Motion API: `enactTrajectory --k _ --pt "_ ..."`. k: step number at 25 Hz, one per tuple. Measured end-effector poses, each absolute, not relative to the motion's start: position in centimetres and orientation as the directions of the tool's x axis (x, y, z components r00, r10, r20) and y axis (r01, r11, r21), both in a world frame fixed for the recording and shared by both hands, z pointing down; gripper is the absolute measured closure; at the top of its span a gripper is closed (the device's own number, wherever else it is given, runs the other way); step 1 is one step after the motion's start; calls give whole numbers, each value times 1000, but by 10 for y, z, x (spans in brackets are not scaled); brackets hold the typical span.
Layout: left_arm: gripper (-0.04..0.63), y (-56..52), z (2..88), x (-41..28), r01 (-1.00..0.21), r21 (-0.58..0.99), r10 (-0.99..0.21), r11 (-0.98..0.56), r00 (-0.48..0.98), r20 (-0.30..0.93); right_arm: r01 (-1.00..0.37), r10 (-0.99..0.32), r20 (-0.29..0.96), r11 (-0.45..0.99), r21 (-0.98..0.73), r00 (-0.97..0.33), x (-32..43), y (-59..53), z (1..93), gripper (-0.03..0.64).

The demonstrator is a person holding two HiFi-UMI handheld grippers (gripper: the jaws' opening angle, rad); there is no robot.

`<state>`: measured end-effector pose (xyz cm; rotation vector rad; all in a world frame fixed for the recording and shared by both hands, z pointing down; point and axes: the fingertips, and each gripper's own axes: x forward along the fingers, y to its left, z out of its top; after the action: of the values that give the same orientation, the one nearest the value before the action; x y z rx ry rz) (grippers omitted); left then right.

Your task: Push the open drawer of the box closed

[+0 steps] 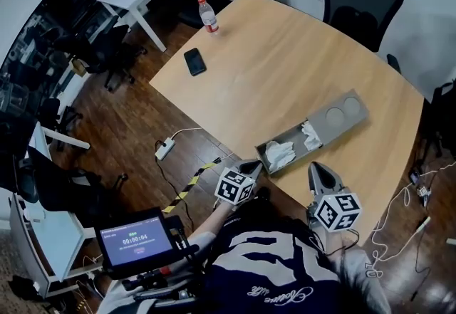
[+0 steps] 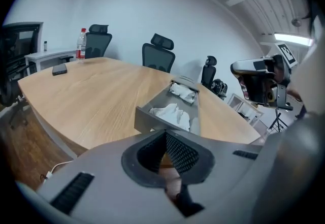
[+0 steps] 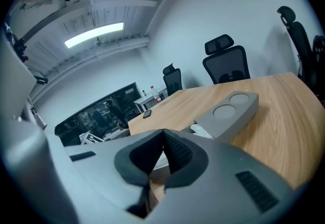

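Head view, both grippers at the near edge of the table (image 1: 285, 56). I held the left gripper (image 1: 251, 166) just beside the front corner of the open drawer (image 1: 293, 142). I could not tell from this view whether it touched the drawer. The right gripper (image 1: 320, 171) hung near the same table edge, to the right of the drawer and apart from it.

The grey box (image 1: 343, 116), with two round recesses in its top, lay flat on the wood near that edge. Its drawer stood pulled out toward me. Crumpled white tissues (image 1: 279, 154) lay inside the drawer, one bunch near the front wall and another at the mouth of the box.

Left gripper view: my jaws met at their tips with nothing between them, and the drawer's front wall (image 2: 152, 119) lay straight ahead, just beyond them. Right gripper view: those jaws were likewise closed on nothing, and the box (image 3: 228, 112) lay ahead and to the right.

Far side of the table: a black phone (image 1: 194, 61) lay flat and a water bottle (image 1: 208, 15) stood upright near the corner, both well apart from the box.
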<state>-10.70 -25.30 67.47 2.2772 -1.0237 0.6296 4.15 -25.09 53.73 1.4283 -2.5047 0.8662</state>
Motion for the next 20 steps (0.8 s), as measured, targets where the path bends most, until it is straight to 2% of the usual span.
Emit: enactTrajectory --k 8,20 --pt "596 -275 676 -90 -672 324 -384 -666 681 623 -868 -794 408 283 -408 -451 52 -279 544 627" --pt "595 -304 672 -31 -533 366 -253 -763 768 589 -915 -840 450 124 -385 -304 94 -268 553 627"
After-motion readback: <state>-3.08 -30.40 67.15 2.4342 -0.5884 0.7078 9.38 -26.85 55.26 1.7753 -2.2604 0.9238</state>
